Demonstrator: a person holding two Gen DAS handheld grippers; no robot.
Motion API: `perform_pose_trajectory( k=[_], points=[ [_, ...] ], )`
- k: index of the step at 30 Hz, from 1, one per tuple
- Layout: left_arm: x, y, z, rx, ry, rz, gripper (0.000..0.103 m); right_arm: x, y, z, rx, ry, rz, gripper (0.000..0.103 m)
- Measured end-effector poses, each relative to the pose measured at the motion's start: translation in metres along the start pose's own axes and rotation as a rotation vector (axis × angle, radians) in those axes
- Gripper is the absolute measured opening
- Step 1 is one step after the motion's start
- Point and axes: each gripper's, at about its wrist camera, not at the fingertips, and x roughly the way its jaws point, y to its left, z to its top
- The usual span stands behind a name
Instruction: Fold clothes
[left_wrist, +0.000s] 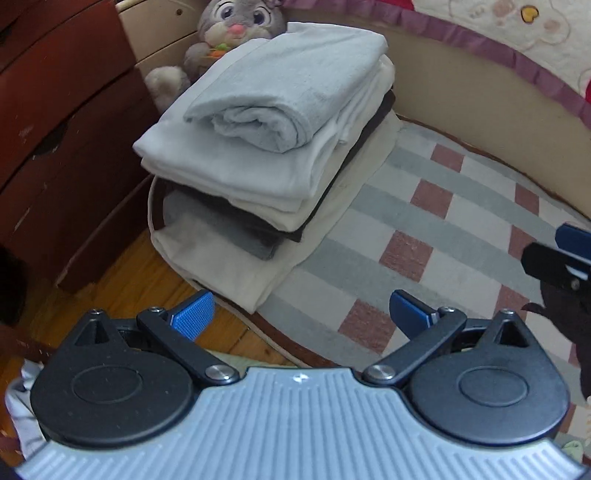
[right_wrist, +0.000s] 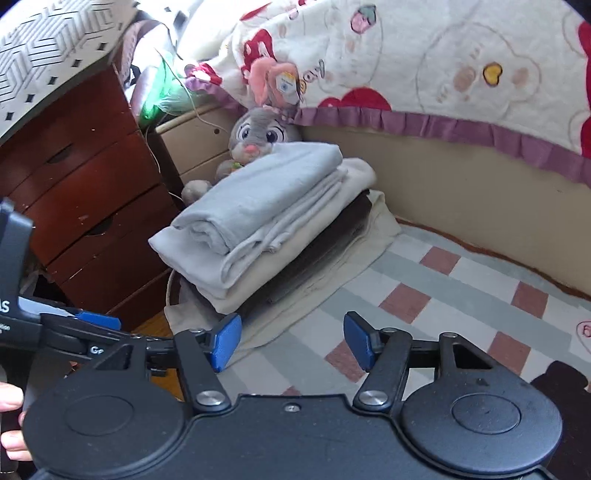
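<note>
2 grippers: both held low over the bed, each with its blue-padded fingers spread wide and nothing between them.
Bed surface: checked blanket of grey, white and dusty-red squares (left_wrist: 424, 236), bare under both grippers.
Quilt: cream quilt with red hearts and a purple ruffled edge (right_wrist: 424, 92), hanging above the tan bed side at the back.
Chest: red-brown wooden chest of drawers (left_wrist: 62, 122) to the left, beside the wood floor.
Clothes: stack of folded clothes in pale grey, white, dark and cream layers (left_wrist: 266, 147), resting on the blanket's far left corner; the top piece is a pale grey fold with a rolled front edge.
Stack and left gripper (left_wrist: 299, 314): the stack lies ahead and slightly left of the open fingers, apart from them; its lowest cream layer ends just beyond the left fingertip.
Stack and right gripper (right_wrist: 291, 339): the stack lies ahead and to the left, its cream bottom layer near the left pad, contact not clear.
Toy: grey plush rabbit with a pink nose (right_wrist: 258, 136), sitting directly behind the stack.
Dark cloth: 1 dark garment (right_wrist: 561, 380) on the blanket at the right gripper's right side.
</note>
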Motion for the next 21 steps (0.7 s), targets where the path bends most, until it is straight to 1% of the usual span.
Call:
perform_pose_trajectory(
  k=[2, 7, 13, 21],
  points=[
    [-0.007, 0.001, -0.005, -0.009, -0.008, -0.012, 0.103, -0.004, 0.004, -0.003, -0.01, 0.003, -0.014, 0.067],
    [-0.025, -0.007, -0.016, 0.029, -0.042, -0.006, 0.103, -0.009, 0.011, -0.009, -0.026, 0.013, -0.043, 0.067],
    [-0.034, -0.014, -0.022, 0.045, -0.044, -0.029, 0.103, -0.015, 0.015, -0.014, -0.021, 0.02, -0.064, 0.067],
    [-0.033, -0.017, -0.026, 0.039, -0.039, -0.022, 0.103, -0.018, 0.018, -0.018, -0.03, 0.029, -0.076, 0.067]
  ],
)
